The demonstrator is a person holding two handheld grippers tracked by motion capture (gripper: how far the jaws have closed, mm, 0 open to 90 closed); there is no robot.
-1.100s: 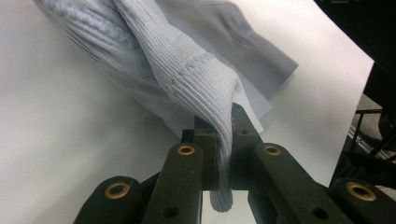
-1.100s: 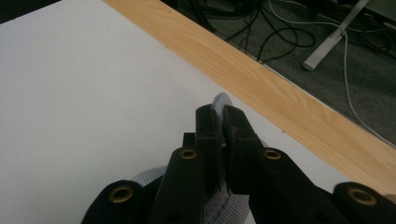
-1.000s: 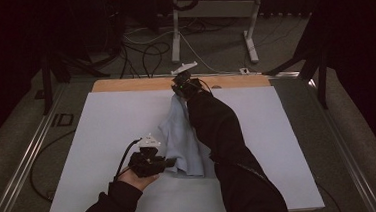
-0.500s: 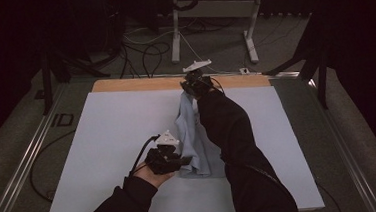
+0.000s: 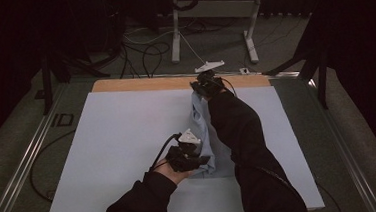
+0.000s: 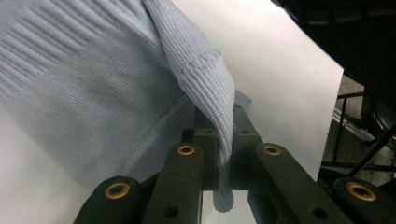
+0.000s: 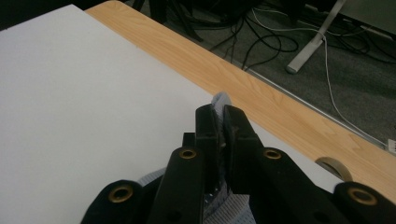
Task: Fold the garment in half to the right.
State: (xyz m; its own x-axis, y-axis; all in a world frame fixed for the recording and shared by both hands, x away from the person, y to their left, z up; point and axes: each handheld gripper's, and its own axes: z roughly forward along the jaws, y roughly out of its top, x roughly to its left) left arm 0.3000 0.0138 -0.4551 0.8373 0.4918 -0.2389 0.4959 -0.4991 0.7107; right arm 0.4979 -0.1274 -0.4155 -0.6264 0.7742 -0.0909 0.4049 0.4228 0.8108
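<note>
A pale blue knitted garment (image 5: 203, 130) lies bunched in a narrow strip on the white table sheet (image 5: 123, 140), stretched between both grippers. My left gripper (image 5: 200, 161), near the table's front, is shut on the garment's ribbed edge (image 6: 205, 79), which hangs between the closed jaws. At the far edge of the table my right gripper (image 5: 201, 87) is shut on the cloth's other end (image 7: 221, 100), a small fold poking out above the jaw tips. The right forearm in a dark sleeve (image 5: 243, 137) covers the garment's right side.
A wooden strip (image 5: 139, 84) runs along the table's far edge, with a roll of tape (image 7: 334, 167) on it. Beyond stand table legs (image 5: 175, 31) and loose cables (image 5: 147, 48) on the floor. Metal rails (image 5: 20, 168) frame the table.
Both hands have shifted to the right with the garment held between them. The cloth has drawn into a narrower strip.
</note>
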